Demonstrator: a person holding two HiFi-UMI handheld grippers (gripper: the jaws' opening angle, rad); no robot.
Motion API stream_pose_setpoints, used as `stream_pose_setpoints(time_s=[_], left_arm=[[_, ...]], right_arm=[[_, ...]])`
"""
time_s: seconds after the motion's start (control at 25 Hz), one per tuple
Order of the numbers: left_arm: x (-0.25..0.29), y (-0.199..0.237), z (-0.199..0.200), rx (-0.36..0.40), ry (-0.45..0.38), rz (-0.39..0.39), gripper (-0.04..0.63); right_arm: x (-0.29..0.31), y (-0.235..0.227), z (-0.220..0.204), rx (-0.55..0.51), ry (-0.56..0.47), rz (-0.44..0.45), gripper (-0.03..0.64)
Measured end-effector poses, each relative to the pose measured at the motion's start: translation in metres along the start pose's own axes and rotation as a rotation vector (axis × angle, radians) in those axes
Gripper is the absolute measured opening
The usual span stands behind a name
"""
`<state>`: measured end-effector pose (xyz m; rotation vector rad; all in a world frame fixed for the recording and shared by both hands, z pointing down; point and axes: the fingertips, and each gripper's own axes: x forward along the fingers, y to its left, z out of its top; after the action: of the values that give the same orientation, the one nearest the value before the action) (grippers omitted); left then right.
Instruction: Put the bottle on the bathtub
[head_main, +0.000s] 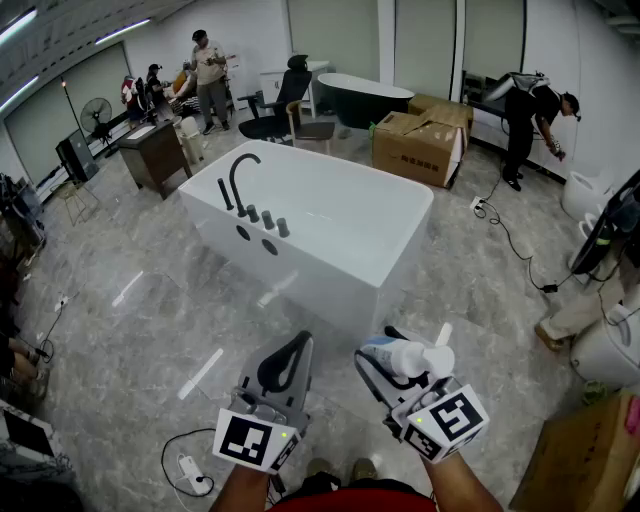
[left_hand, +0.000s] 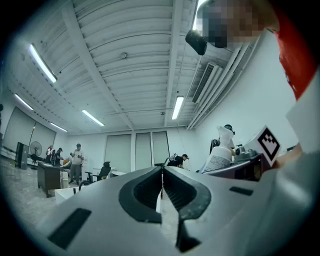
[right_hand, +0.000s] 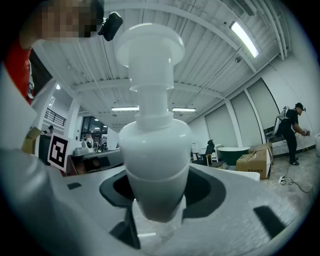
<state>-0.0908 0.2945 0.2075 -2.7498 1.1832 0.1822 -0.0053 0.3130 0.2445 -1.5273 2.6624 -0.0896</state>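
Observation:
A white pump bottle (head_main: 408, 357) lies across the jaws of my right gripper (head_main: 385, 366), which is shut on it near the bottom of the head view. In the right gripper view the bottle (right_hand: 154, 150) fills the centre, pump top up, clamped between the dark pads. My left gripper (head_main: 288, 362) is beside it, shut with nothing held; its pads (left_hand: 145, 192) meet in the left gripper view. The white bathtub (head_main: 355, 272) with a black faucet (head_main: 240, 180) stands on the floor ahead of both grippers.
Cardboard boxes (head_main: 420, 140) and a dark tub (head_main: 362, 98) stand behind the bathtub. People (head_main: 208, 75) stand at the back left, and another person (head_main: 528, 120) bends at the back right. A cable (head_main: 185, 465) lies on the floor by my left gripper. A box (head_main: 590, 460) is at lower right.

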Motion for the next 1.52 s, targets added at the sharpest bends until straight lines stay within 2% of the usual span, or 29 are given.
stream_pose_setpoints(time_s=[0.4, 0.96, 1.2, 1.52], left_arm=[[0.004, -0.003, -0.002, -0.004, 0.011, 0.018, 0.014], [0.052, -0.016, -0.041, 0.002, 0.066, 0.078, 0.014], [0.085, 0.005, -0.057, -0.007, 0.076, 0.099, 0.014], [0.142, 0.070, -0.089, -0.022, 0.071, 0.098, 0.014]], right_arm=[[-0.004, -0.008, -0.002, 0.017, 0.006, 0.013, 0.242], [-0.002, -0.071, -0.025, 0.024, 0.033, 0.061, 0.242], [0.028, -0.105, -0.035, 0.030, 0.056, 0.058, 0.241], [0.111, -0.146, -0.051, 0.009, 0.092, 0.051, 0.241]])
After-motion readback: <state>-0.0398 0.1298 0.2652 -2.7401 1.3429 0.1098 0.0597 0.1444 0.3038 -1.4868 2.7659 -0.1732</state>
